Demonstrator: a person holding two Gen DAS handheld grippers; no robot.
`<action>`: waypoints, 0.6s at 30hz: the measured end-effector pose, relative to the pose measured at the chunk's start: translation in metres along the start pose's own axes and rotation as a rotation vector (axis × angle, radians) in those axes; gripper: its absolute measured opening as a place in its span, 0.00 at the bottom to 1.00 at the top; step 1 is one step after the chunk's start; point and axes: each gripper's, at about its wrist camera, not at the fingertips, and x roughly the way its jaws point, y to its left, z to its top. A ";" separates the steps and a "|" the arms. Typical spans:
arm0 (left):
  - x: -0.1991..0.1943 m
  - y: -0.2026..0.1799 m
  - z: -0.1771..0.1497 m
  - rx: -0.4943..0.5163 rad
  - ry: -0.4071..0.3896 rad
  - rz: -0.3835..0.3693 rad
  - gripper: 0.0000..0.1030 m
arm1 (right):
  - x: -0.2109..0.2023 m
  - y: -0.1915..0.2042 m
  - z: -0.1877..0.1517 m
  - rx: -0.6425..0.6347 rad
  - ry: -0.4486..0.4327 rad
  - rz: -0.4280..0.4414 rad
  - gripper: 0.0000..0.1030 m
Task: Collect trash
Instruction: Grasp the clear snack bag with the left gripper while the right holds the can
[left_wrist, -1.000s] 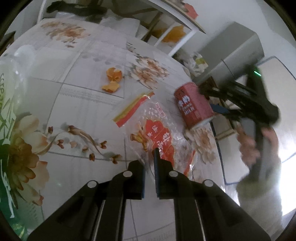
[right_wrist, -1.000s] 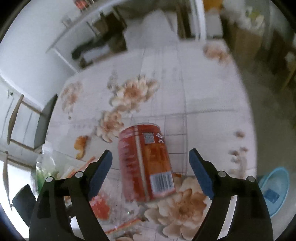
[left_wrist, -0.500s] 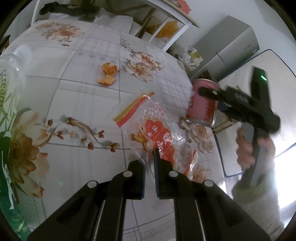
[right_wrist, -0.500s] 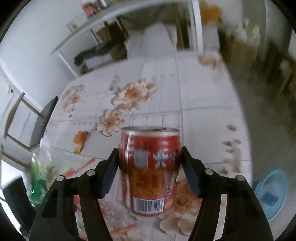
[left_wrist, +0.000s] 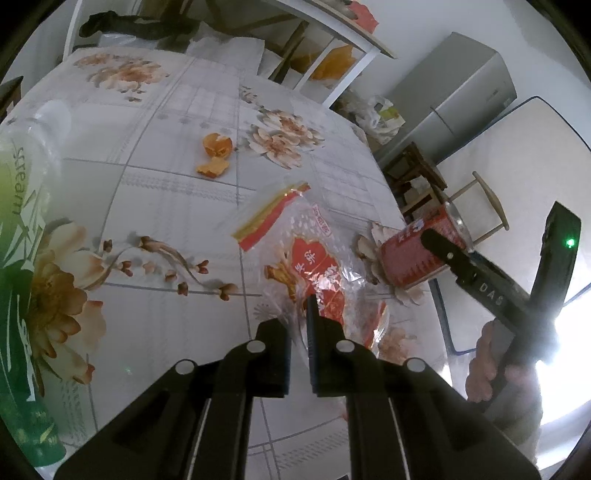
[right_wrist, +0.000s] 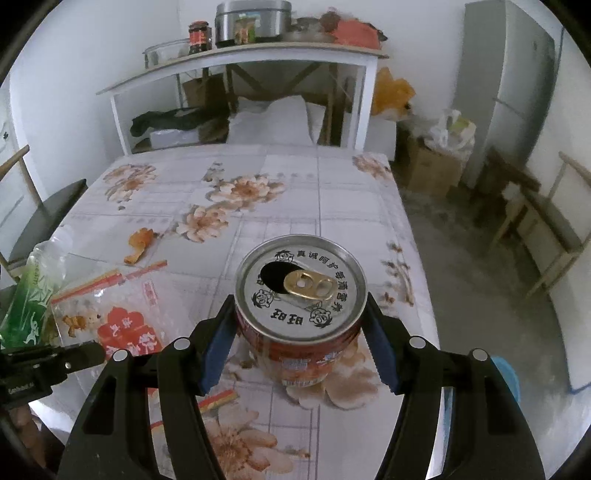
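My right gripper (right_wrist: 301, 345) is shut on a red drink can (right_wrist: 301, 314), its opened top facing the camera, held above the table's right side. The can also shows in the left wrist view (left_wrist: 413, 254), tilted, with the right gripper (left_wrist: 439, 251) clamped on it. My left gripper (left_wrist: 299, 328) is shut on the edge of a clear plastic bag with red print (left_wrist: 314, 266), which lies on the table. The bag also shows in the right wrist view (right_wrist: 118, 317). Orange peels (left_wrist: 216, 155) lie farther back on the flowered tablecloth (left_wrist: 155, 206).
A green-labelled plastic bottle (left_wrist: 22, 258) lies at the table's left edge. A blue bin (right_wrist: 508, 376) stands on the floor right of the table. A white shelf unit (right_wrist: 240, 74), a grey fridge (right_wrist: 506, 85), boxes and wooden chairs (right_wrist: 535, 221) surround the table.
The right gripper closed on the can, lifted it and tilted it so its top faces the right wrist camera. The left gripper stayed shut on the bag.
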 end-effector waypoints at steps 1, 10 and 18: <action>0.000 0.000 0.000 0.001 0.000 0.002 0.06 | 0.001 0.000 -0.002 0.005 0.008 -0.001 0.60; 0.001 -0.003 -0.003 0.008 0.002 0.016 0.06 | 0.006 -0.005 -0.011 0.059 0.032 0.029 0.61; -0.003 -0.007 -0.003 0.029 -0.027 0.027 0.04 | 0.005 -0.009 -0.017 0.110 0.026 0.037 0.60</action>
